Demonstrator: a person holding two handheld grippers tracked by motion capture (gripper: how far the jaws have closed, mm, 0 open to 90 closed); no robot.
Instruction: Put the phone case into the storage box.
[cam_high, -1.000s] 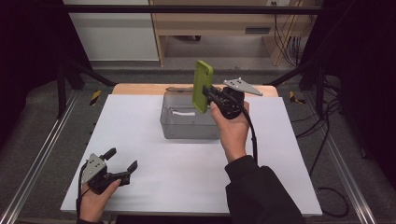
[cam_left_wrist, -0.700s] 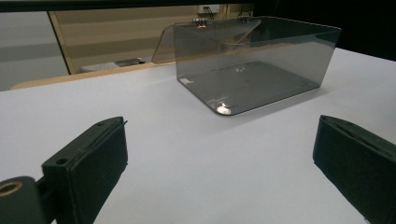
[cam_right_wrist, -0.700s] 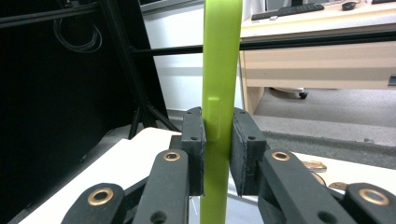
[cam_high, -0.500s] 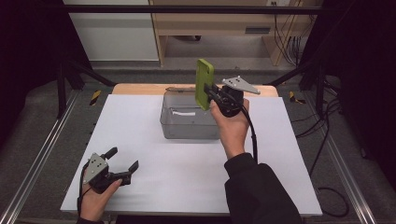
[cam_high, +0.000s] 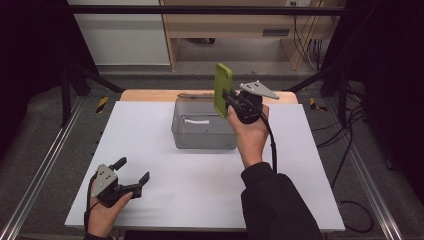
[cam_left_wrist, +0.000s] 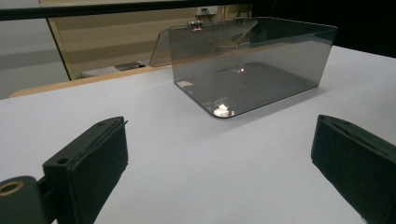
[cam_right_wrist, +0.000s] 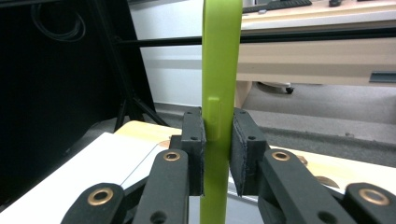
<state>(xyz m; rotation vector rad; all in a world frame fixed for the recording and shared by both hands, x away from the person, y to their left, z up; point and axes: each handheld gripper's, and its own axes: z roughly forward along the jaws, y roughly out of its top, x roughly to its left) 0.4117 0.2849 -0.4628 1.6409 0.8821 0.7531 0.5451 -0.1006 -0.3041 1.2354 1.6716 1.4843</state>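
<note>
White tabletop (cam_high: 165, 145) unchanged: right gripper (cam_right_wrist: 218, 135) still pinches the green phone case (cam_high: 222, 90) upright above the clear box (cam_high: 200, 131), so lowering remains. Left gripper (cam_high: 132, 175) rests wide open, idle.

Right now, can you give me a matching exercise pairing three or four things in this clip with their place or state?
Things:
1. green phone case
2. clear plastic box
3. left tongs
4. right tongs

States:
A. open, low over the white table
B. held upright above the box
C. shut on the case's thin edges
D. standing on the table, lid tipped back

Pairs: 1-B, 2-D, 3-A, 4-C
</note>
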